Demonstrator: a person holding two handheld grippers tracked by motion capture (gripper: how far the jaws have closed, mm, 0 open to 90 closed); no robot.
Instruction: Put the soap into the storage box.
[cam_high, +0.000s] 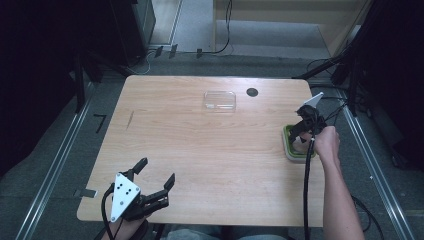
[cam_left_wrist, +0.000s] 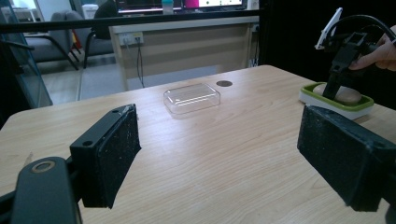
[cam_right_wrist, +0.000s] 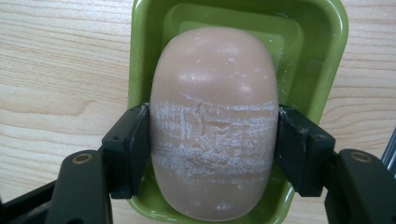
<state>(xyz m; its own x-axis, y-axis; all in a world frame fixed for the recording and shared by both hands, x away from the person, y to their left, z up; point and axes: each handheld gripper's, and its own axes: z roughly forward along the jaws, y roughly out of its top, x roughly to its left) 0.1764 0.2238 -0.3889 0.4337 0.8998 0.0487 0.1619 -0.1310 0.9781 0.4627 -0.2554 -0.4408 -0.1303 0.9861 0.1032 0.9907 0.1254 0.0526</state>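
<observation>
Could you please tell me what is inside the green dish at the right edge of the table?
A pinkish soap bar lies in the green dish, the right gripper clamping its sides. The dish floor beneath the bar is covered.

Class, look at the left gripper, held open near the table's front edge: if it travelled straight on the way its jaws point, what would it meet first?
Probably the clear plastic lid. The left gripper points across bare wooden table towards it, slightly left of centre between the jaws. Depth is unclear, so it might pass just beside it.

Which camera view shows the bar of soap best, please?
The right gripper view: the soap is close up, clamped in the right claw. The left gripper view shows it small in its green dish; the high view barely shows it.
</observation>
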